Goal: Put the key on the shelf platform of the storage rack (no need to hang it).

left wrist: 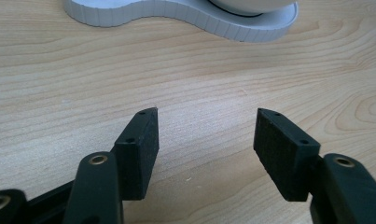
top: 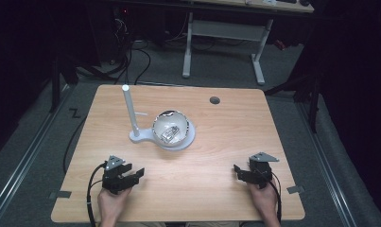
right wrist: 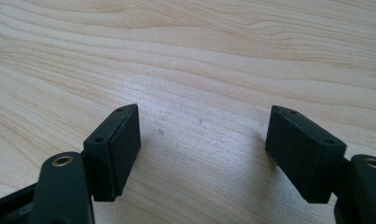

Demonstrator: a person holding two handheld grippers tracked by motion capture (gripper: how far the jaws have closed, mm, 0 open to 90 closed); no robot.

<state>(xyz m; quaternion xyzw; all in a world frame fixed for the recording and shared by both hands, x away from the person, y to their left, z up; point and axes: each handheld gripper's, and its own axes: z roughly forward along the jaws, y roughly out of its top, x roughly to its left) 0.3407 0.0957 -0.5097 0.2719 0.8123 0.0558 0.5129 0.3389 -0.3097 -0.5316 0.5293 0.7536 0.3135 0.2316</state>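
Bowl [top: 170, 127] on white stand [top: 145, 138] untouched; left gripper [top: 134, 176] and right gripper [top: 239, 172] rest agape, empty; approach comes next.

In the left gripper view, the picture's top edge is cutting off the white base [left wrist: 195, 16] and the bowl [left wrist: 251, 4] sitting on it. From the high view, the small clear object [top: 169, 134] inside the bowl [top: 170, 127] is staying too small to identify.
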